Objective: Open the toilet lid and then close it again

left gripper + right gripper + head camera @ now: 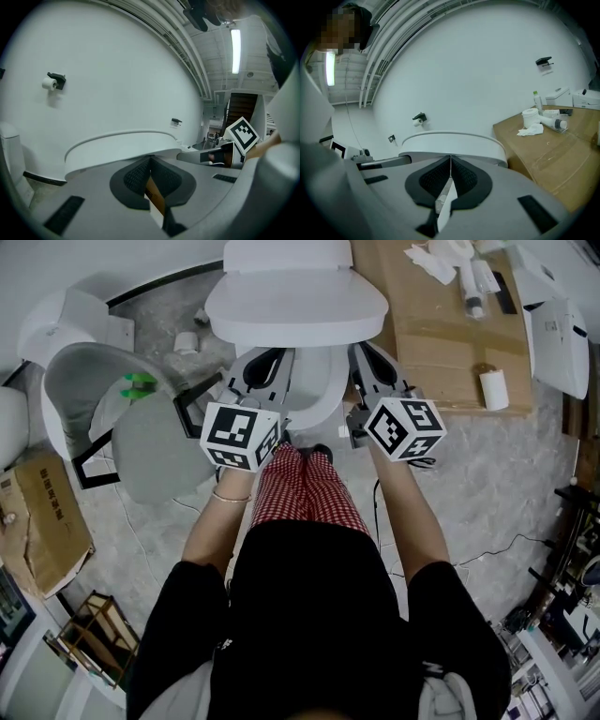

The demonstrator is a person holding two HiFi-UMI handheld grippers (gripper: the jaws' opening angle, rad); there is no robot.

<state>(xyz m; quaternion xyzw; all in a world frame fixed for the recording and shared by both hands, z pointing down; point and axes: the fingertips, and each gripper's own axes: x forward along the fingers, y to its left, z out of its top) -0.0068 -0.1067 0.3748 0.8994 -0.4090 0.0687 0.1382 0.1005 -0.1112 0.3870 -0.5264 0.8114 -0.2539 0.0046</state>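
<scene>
Markers of black and white squares are borne on the cube of the left gripper (pixel 274 357) and on that of the right gripper (pixel 362 351). No other writing can be read; print on the cardboard box (pixel 42 521) at the near left is too small to make out. Both grippers are held at the near edge of the toilet lid (pixel 295 301), a smooth, glossy white oval at the far centre. It is seen as a thick curved slab just beyond each pair of jaws. Beneath the lid, part of the white bowl (pixel 323 395) is shown. In each gripper view the ribbed black pads are pressed together at the tips, with nothing gripped between them. A flat brown cardboard sheet (pixel 441 334) is laid to the right of the toilet, with a toilet roll (pixel 493 388) stood on it.
</scene>
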